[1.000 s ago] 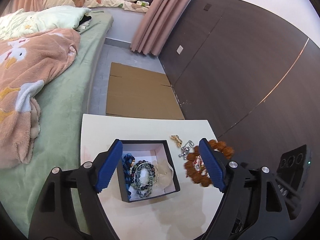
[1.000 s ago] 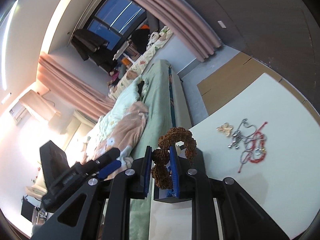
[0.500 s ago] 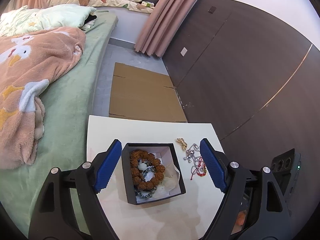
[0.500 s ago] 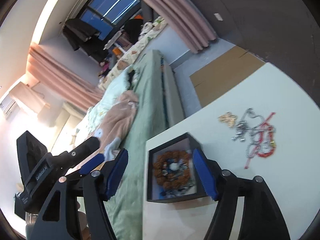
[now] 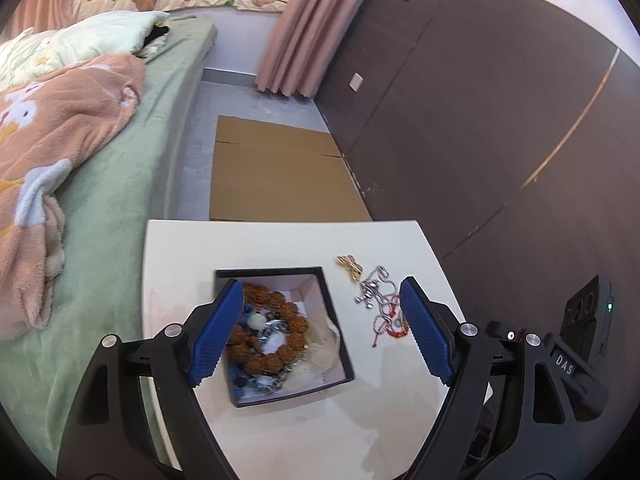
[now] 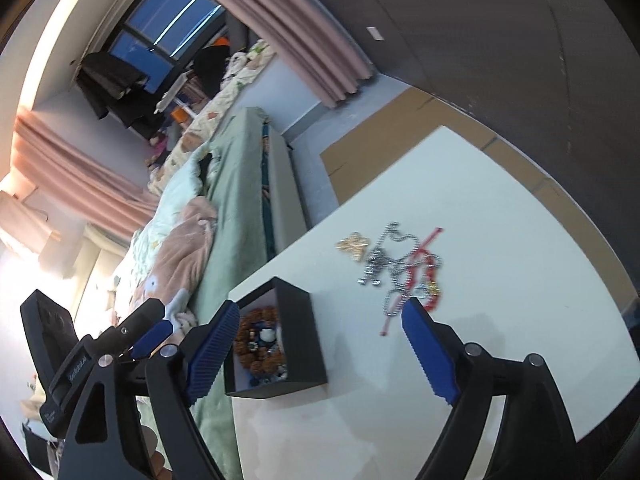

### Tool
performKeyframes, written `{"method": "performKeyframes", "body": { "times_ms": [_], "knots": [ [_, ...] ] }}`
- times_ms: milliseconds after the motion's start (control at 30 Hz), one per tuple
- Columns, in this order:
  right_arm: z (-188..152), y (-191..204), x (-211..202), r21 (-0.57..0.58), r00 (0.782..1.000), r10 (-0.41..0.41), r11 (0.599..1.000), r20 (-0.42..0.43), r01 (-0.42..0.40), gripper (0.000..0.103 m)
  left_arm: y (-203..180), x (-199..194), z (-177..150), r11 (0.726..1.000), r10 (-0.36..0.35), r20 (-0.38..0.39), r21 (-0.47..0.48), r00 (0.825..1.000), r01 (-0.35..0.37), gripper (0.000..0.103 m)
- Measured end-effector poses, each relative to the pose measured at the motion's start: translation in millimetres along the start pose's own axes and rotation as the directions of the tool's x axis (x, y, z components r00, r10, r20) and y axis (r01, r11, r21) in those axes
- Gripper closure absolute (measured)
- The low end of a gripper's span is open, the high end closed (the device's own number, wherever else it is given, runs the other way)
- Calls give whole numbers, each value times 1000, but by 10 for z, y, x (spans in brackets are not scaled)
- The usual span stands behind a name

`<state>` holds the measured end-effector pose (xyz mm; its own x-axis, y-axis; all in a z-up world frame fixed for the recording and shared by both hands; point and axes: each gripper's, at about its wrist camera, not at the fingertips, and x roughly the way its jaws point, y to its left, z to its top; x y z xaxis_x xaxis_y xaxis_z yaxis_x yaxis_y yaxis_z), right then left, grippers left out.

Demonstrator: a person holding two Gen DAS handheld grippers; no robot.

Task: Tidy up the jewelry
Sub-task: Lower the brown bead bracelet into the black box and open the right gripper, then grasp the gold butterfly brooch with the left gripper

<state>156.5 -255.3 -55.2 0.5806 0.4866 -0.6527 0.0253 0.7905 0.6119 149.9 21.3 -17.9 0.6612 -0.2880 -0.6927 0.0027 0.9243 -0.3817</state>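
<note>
A black jewelry box (image 5: 336, 312) with a white lining stands open on the white table (image 5: 280, 240). A brown bead bracelet (image 5: 288, 320) lies in it on top of blue and silver pieces. The box also shows in the right wrist view (image 6: 296, 332). To its right lie a gold piece (image 5: 350, 266), a silver chain (image 5: 374, 290) and a red cord bracelet (image 5: 394, 320). My left gripper (image 5: 320, 332) is open and empty above the box. My right gripper (image 6: 320, 348) is open and empty, hovering over the box's right side, with the loose jewelry (image 6: 404, 268) beyond.
A bed with green sheet (image 5: 120, 184) and pink blanket (image 5: 60, 128) runs along the table's left side. Flat cardboard (image 5: 276, 172) lies on the floor behind the table. A dark wall panel (image 5: 480, 120) stands to the right.
My right gripper held the brown bead bracelet a second ago, then opened; the bracelet now lies in the box. Both grippers have shifted slightly to the right since.
</note>
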Motion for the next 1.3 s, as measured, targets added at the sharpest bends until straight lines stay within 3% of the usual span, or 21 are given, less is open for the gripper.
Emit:
{"method": "performKeyframes", "body": {
  "times_ms": [233,400,467,567,933,1300],
  "knots": [
    [77,-277,-66,67,999,-48,997,-13,49,20,-337,198,-86,997,-15,-33,74,999,18,23],
    [135,-436,-82,126,998,-56,990,-24,59,14,-502,349,-80,994,-25,-57,102,998,31,23],
    [180,-473,-72,135,997,-68,988,-25,71,7,-591,452,-72,992,-14,-73,127,997,23,23],
    [227,-519,-50,151,996,-82,985,-37,87,7,-706,614,-61,987,-3,-94,159,996,18,23],
    [442,-755,81,249,996,-54,966,-64,68,7,-799,1224,151,985,56,-191,174,980,-22,57],
    [527,-792,181,267,996,-39,962,-81,59,10,-784,1791,196,978,174,-306,167,936,-127,69]
  ]
}}
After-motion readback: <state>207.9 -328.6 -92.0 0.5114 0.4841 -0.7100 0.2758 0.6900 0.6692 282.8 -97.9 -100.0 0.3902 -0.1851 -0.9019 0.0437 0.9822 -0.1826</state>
